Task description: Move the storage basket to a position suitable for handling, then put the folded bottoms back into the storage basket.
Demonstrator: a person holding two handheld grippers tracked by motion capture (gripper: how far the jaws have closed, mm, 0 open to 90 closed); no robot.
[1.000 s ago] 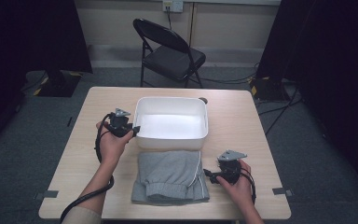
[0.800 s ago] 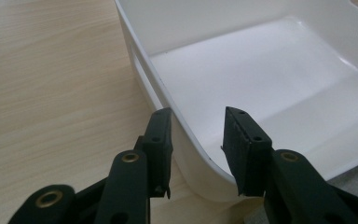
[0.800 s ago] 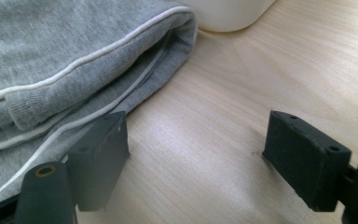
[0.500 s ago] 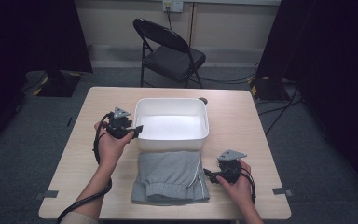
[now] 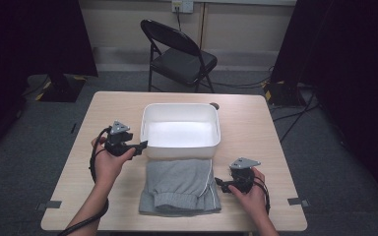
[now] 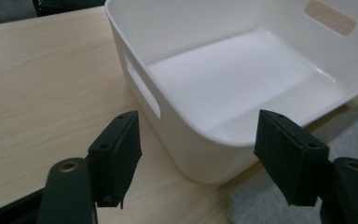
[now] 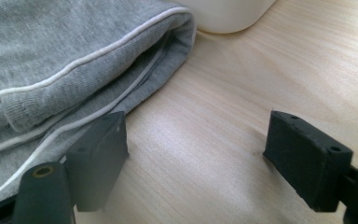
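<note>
Left gripper (image 5: 140,146) sits at the white bin's (image 5: 181,151) near-left corner, about eight o'clock of the bin; its jaws have just been opening and stand apart, the corner wall between them but unpressed. Right gripper (image 5: 219,182) waits open at three o'clock of the folded grey garment (image 5: 179,184), empty. Looks like the bin has just been let go; next comes pinching the garment's edges to lift it into the bin at twelve o'clock.
</note>
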